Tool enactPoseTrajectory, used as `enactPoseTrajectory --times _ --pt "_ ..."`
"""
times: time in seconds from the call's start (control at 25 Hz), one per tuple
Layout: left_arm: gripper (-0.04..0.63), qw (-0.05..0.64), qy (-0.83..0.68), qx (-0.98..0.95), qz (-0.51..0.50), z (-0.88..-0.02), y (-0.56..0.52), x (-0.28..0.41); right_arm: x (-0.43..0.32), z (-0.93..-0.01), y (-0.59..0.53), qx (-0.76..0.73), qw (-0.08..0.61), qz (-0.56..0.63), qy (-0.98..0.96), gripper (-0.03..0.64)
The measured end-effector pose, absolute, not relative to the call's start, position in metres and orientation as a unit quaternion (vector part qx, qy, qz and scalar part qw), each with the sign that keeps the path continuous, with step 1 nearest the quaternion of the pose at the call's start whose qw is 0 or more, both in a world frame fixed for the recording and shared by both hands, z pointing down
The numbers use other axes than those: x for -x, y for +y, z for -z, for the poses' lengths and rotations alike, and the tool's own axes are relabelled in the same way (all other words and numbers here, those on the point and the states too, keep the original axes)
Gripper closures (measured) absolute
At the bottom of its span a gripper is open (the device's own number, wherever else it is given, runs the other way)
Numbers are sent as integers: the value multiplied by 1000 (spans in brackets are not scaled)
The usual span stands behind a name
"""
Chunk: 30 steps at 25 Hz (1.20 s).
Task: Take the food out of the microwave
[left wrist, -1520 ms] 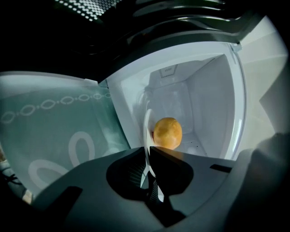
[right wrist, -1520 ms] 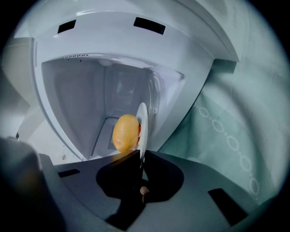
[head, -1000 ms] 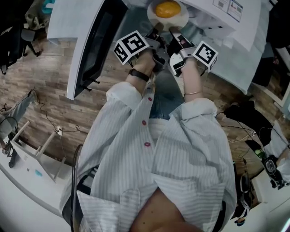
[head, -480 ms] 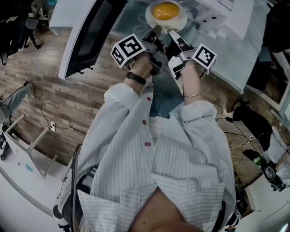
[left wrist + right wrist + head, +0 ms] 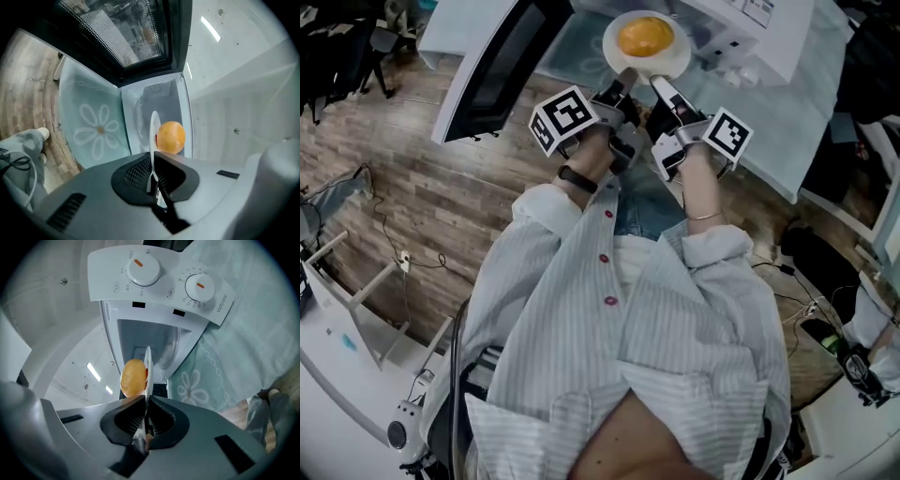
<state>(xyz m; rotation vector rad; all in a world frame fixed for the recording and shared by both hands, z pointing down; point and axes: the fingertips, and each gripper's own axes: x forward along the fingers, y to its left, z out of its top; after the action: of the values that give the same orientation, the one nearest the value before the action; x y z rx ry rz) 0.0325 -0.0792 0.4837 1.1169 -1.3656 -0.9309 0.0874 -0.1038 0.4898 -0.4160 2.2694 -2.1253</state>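
Plate [image 5: 677, 64] with food [image 5: 645, 37] held in front of microwave [image 5: 168, 287]
Rim is clamped by left gripper [image 5: 622, 82] and right gripper [image 5: 660, 86], jaws nearly closed on it

white plate [image 5: 153, 129] with round orange food [image 5: 171, 137], rim pinched in the jaws of the left gripper [image 5: 153, 161]

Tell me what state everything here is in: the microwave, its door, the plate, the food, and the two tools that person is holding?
Microwave: cavity open to view.
Door: swung wide open.
Plate: held level by its near rim, in front of the cavity.
Food: resting on the plate.
Left tool: shut on the plate's rim.
Right tool: shut on the plate's rim.
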Motion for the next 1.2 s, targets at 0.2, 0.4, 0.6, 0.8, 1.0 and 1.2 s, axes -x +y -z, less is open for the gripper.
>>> enactPoseTrajectory --times 0.2,0.4,0.6,0.8,1.0,1.2 --pt "571 532 -574 -478 398 -460 -70 -34 -88 -468 -96 117 12 670 733 572" --pt "572 524 -567 -492 402 -433 -65 -37 -90 -440 -91 101 27 663 741 574" --pt "572 520 -551 -514 403 -409 -62 -42 -93 -416 -87 91 46 650 753 574" --pt "574 519 -542 -533 390 -395 -65 -43 -94 -403 -88 87 65 644 757 574" --pt "574 518 -529 -545 393 -387 -69 -41 -93 -394 -91 90 75 639 760 574" --pt "574 527 -521 -545 392 -382 -69 -42 -92 -388 -90 90 84 639 759 574"
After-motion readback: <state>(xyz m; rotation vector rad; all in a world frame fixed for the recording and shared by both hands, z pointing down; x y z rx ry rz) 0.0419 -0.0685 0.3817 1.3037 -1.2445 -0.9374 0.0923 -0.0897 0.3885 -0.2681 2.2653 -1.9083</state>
